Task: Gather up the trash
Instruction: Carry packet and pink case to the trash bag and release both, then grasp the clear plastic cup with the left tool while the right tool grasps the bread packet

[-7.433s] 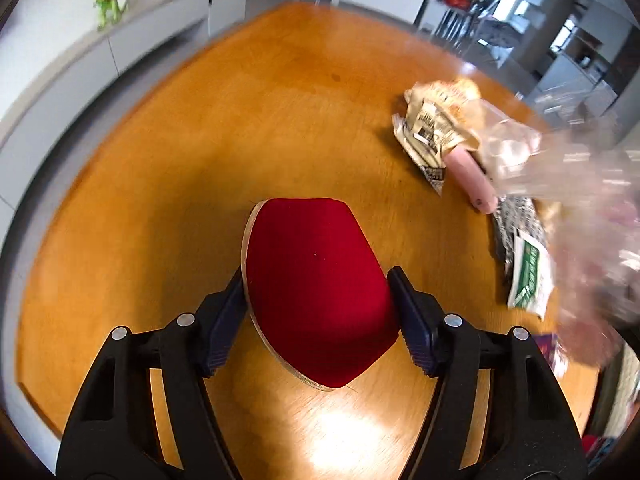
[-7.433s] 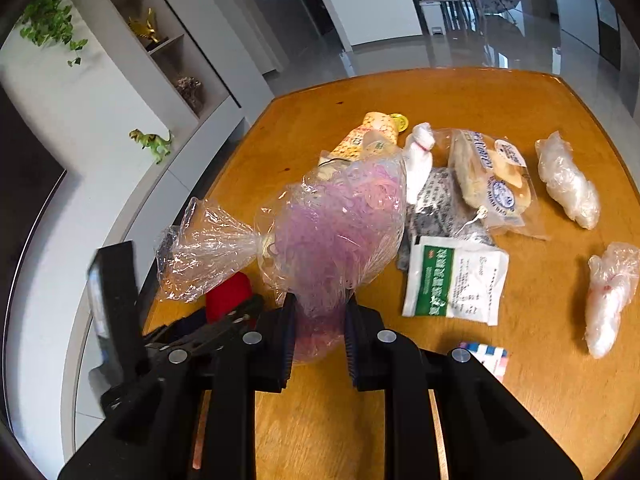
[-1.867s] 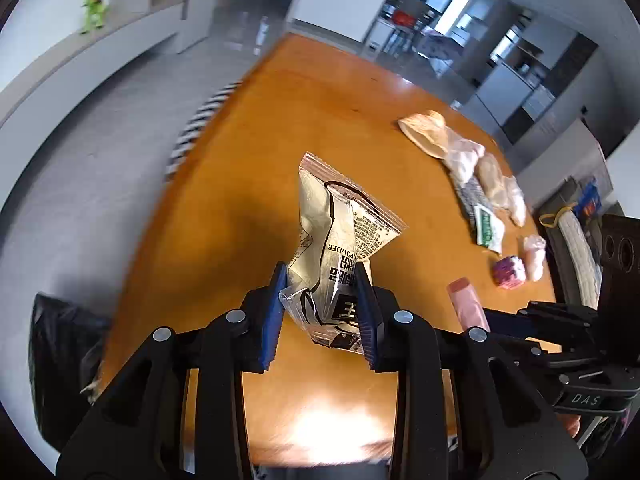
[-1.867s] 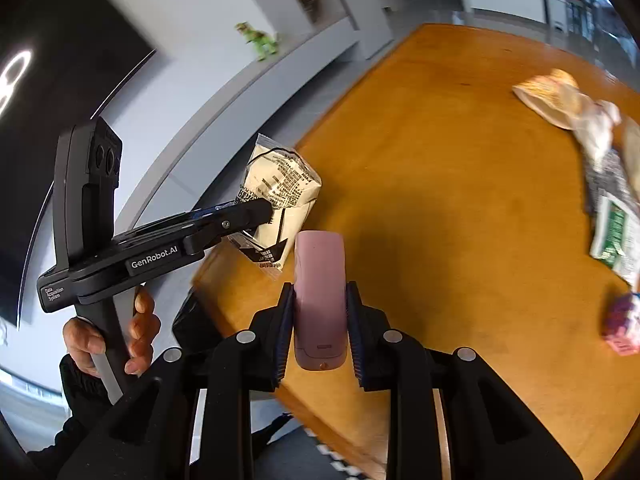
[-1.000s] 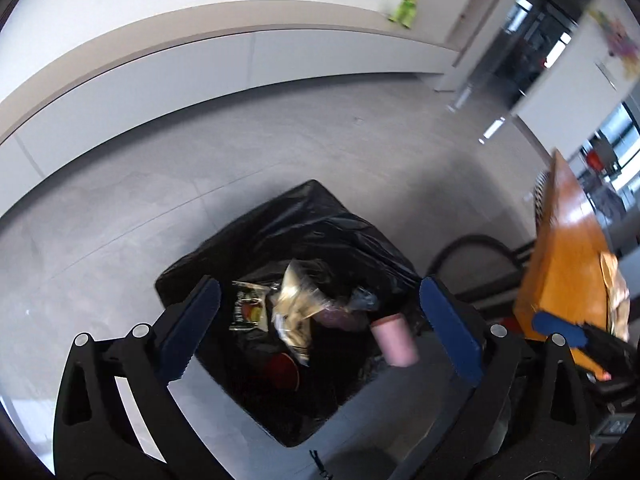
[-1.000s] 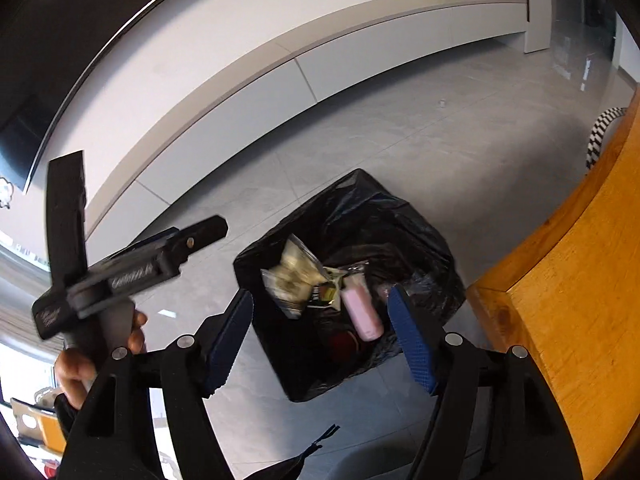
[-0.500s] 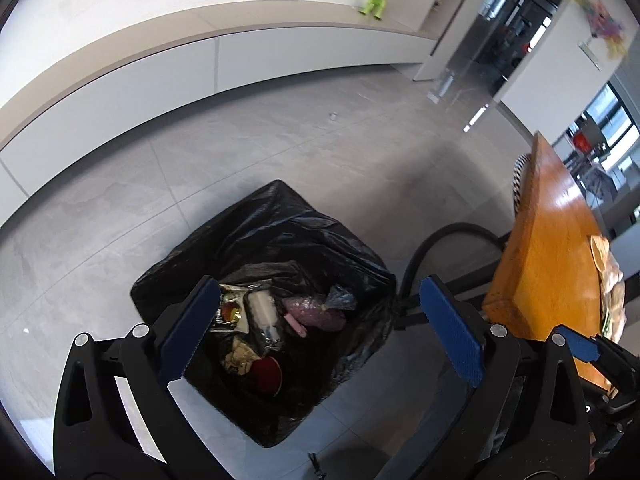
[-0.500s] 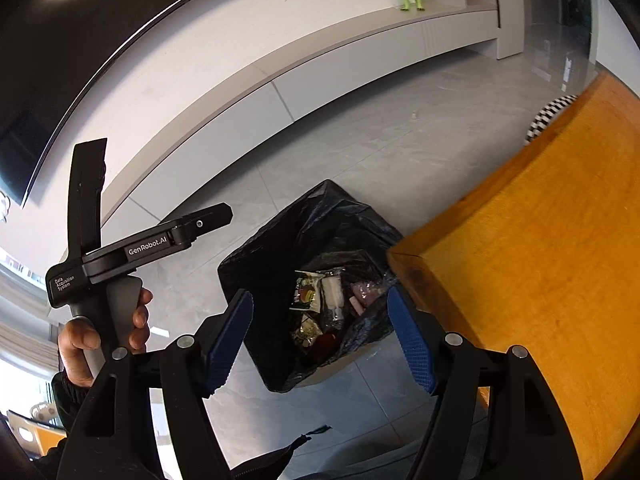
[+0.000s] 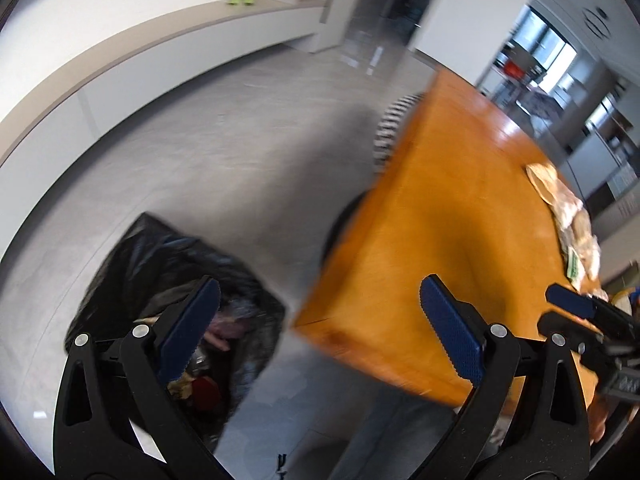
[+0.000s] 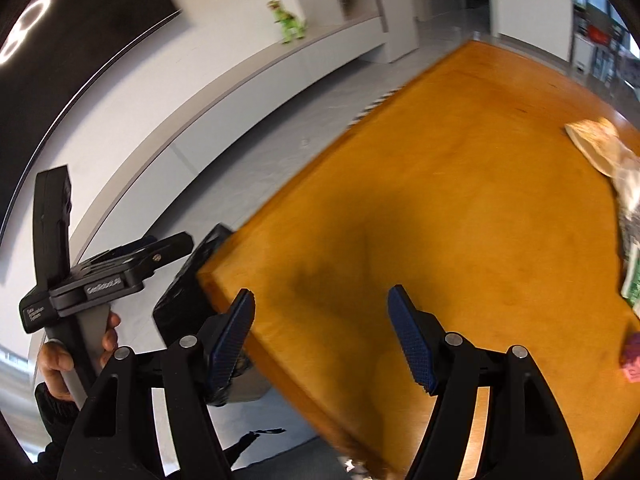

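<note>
**Q:** Where are the grippers, and is either one carrying anything?

**A:** Both are empty. The left gripper (image 9: pixel 320 322) has its blue pads spread wide with nothing between them, and it looks down past the near left corner of the wooden table (image 9: pixel 440 220). The right gripper (image 10: pixel 320 334) is likewise released, jaws apart, above the table's near edge.

**Q:** Where is the trash?

**A:** Some lies in the black bin bag (image 9: pixel 168 280) on the floor, just beside that near left corner. The rest sits in a blurred row along the table's right edge: a tan wrapper (image 10: pixel 596 142) farthest away, then clear bags, a green-and-white packet (image 10: pixel 634 280), and a small purple item (image 10: pixel 632 350) nearest. The row runs lengthwise away from the person.

**Q:** Which hand is nearer to it?

**A:** The right gripper. The row lies ahead and to the right of its fingers, well apart from them. From the left wrist view the row is farther off, beyond the right gripper.

**Q:** What has changed?

**A:** A second ago both grippers looked straight into the bag, just after dropping a pink item and a wrapper. Now both views have swung toward the table, smeared by motion.
</note>
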Demonstrator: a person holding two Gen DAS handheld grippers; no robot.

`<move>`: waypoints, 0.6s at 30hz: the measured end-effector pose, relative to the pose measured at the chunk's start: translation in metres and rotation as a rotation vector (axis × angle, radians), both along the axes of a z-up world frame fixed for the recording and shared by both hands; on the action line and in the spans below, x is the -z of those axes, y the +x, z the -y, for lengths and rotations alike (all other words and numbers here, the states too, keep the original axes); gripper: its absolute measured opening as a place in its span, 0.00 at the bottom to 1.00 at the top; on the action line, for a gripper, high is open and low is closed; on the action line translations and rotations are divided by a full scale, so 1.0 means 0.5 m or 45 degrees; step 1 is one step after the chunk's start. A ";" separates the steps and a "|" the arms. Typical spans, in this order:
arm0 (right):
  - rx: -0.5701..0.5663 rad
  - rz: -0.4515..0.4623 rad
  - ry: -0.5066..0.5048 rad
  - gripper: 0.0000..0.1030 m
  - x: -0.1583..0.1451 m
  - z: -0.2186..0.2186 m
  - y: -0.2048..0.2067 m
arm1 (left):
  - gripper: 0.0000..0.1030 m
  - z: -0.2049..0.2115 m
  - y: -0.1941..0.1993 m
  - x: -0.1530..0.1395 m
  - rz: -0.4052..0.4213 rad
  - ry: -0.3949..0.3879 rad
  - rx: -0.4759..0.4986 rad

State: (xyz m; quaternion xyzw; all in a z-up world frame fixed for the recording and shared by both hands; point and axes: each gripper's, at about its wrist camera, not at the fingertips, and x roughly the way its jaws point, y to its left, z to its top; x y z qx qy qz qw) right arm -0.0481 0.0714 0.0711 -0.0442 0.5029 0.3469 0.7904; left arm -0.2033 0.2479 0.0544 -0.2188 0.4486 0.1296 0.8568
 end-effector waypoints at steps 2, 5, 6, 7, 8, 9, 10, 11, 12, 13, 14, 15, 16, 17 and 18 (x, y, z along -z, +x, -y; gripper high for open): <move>0.064 0.002 -0.008 0.69 -0.004 0.049 0.032 | 0.94 0.035 0.041 -0.006 -0.003 -0.001 0.057; 0.160 0.011 -0.028 0.69 -0.011 0.121 0.077 | 0.94 0.077 0.100 -0.012 -0.016 -0.010 0.121; 0.195 0.016 -0.034 0.69 -0.016 0.148 0.092 | 0.94 0.094 0.127 -0.017 -0.020 -0.019 0.149; 0.223 0.021 -0.040 0.69 -0.019 0.167 0.103 | 0.94 0.105 0.141 -0.021 -0.021 -0.022 0.164; 0.268 0.028 -0.049 0.69 -0.029 0.200 0.122 | 0.94 0.124 0.166 -0.029 -0.021 -0.023 0.188; 0.303 0.033 -0.054 0.69 -0.032 0.222 0.136 | 0.94 0.142 0.187 -0.037 -0.021 -0.018 0.207; 0.336 0.040 -0.062 0.69 -0.033 0.247 0.151 | 0.94 0.159 0.208 -0.043 -0.022 -0.011 0.228; 0.380 0.048 -0.076 0.69 -0.038 0.280 0.172 | 0.94 0.181 0.236 -0.051 -0.027 -0.001 0.256; 0.425 0.051 -0.085 0.69 -0.041 0.311 0.190 | 0.94 0.201 0.261 -0.056 -0.034 0.008 0.279; 0.456 0.050 -0.091 0.69 -0.043 0.336 0.208 | 0.94 0.221 0.282 -0.060 -0.039 0.016 0.303; 0.501 0.044 -0.101 0.70 -0.042 0.371 0.230 | 0.94 0.245 0.310 -0.066 -0.047 0.023 0.333; 0.534 0.045 -0.106 0.77 -0.042 0.392 0.245 | 0.94 0.266 0.333 -0.071 -0.054 0.026 0.355; 0.584 0.057 -0.114 0.79 -0.044 0.426 0.266 | 0.94 0.290 0.362 -0.075 -0.063 0.027 0.384; 0.625 0.066 -0.130 0.80 -0.047 0.458 0.286 | 0.94 0.310 0.380 -0.075 -0.071 0.029 0.399; 0.659 0.068 -0.146 0.81 -0.044 0.482 0.306 | 0.94 0.328 0.402 -0.078 -0.080 0.031 0.417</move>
